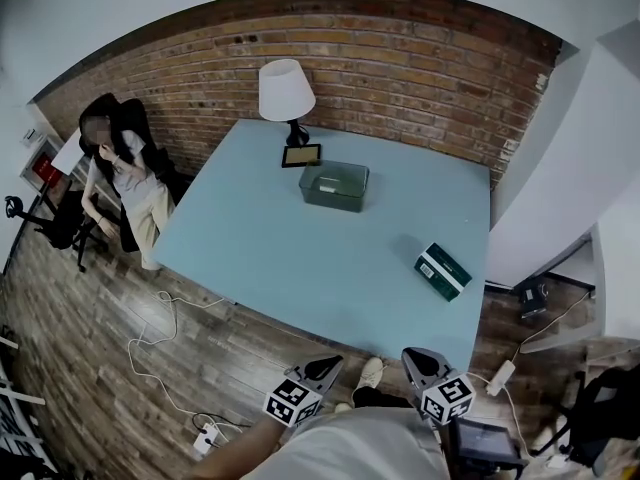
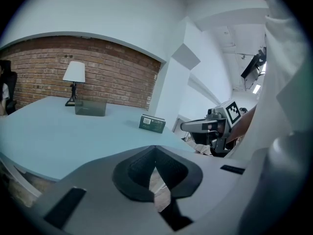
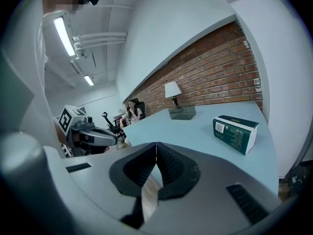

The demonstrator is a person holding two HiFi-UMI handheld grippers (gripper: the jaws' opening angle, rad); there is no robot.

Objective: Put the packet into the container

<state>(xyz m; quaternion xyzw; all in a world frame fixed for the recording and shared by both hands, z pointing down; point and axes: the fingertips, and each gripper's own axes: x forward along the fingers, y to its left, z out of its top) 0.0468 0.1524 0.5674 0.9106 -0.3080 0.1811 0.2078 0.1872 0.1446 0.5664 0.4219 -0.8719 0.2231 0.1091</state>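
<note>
— Where's the packet (image 1: 443, 271)?

— Lying flat on the pale blue tabletop (image 1: 290, 258), near its right front corner. It is dark green with a white barcode label.

— And the container (image 1: 334, 185)?

— Further back, around the middle of the tabletop and well apart from the packet. It's a translucent grey-green box with an open top.

— What's around it?

— A small dark frame (image 1: 301, 155) lies just behind it, and a lamp (image 1: 287, 93) with a white shade stands behind that, both on the side away from the packet.

— The grippers?

— The left gripper (image 2: 155, 151) has its jaws pressed together with nothing between them. The right gripper (image 3: 156, 148) is the same, closed and empty. Both hang off the tabletop's near edge, over the wooden floor (image 1: 110, 348).

— Anything else nearby?

— A person (image 1: 125, 173) sits in a black chair past the far left corner. White cables (image 1: 150, 353) trail across the floor.
</note>
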